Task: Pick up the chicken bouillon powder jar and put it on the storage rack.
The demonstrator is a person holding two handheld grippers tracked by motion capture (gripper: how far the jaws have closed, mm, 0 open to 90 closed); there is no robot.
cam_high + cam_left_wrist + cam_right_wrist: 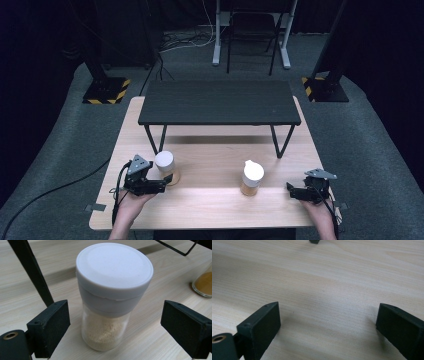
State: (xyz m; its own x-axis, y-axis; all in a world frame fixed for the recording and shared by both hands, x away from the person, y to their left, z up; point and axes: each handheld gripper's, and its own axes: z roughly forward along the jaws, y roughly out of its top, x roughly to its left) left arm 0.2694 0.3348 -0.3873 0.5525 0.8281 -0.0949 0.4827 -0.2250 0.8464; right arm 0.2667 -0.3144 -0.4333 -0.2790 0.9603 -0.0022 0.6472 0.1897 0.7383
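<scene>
Your left tongs (113, 327) are spread wide with the white-capped shaker (110, 297) standing right between them, untouched. Squeeze the glass below the cap, evenly. Right tongs (329, 327) sit released over bare worktop (324, 277).

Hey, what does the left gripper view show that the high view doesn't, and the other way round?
Left gripper view alone: the pale powder low in the glass of the white-lidded jar, and clear gaps between that jar and both black pads of the left gripper, so the jaws stand open around it.

High view alone: the right gripper with open jaws over bare wood, the black shelf on the wooden table, and the floor beyond.

Both: the white-lidded jar, the second jar with orange contents, the table.
</scene>
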